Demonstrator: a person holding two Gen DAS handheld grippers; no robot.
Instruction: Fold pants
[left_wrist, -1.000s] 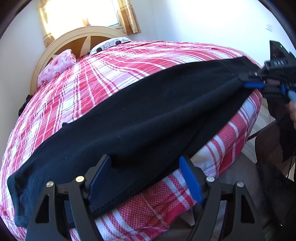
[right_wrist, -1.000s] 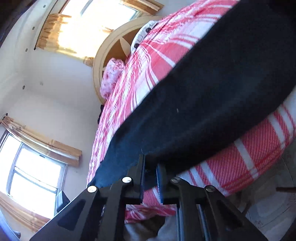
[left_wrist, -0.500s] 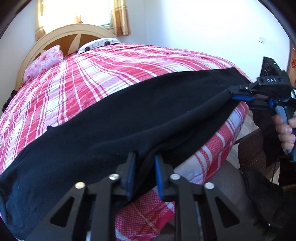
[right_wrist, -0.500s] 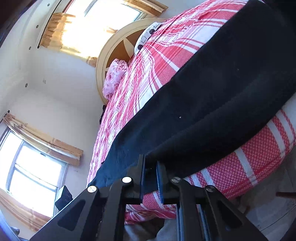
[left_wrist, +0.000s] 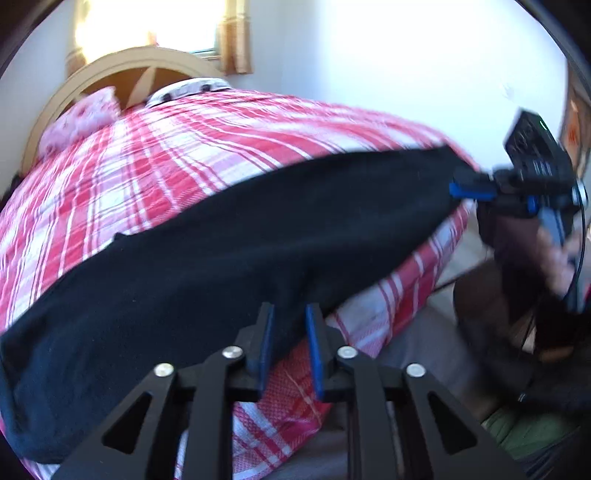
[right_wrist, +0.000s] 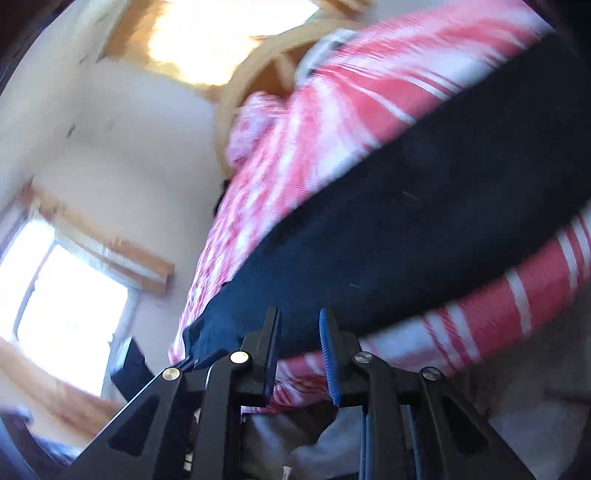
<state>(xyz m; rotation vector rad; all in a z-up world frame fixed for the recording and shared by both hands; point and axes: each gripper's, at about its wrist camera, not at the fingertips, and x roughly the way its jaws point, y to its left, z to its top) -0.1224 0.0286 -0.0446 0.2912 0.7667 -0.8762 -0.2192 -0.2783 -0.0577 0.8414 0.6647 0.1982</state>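
Black pants lie stretched along the near edge of a bed with a red and white plaid cover. My left gripper is shut on the pants' lower edge, near their middle. In the left wrist view my right gripper pinches the pants' right end. In the right wrist view the pants run across the bed, and my right gripper has its jaws closed on the hem, with dark cloth between the pads. Both views are blurred.
A curved wooden headboard and a pink pillow are at the far end. Bright windows sit behind. A dark chair and floor lie to the right of the bed.
My left gripper closed on the pants' edge from wide open a second ago. Both grippers have since shifted, and the views blur with motion.
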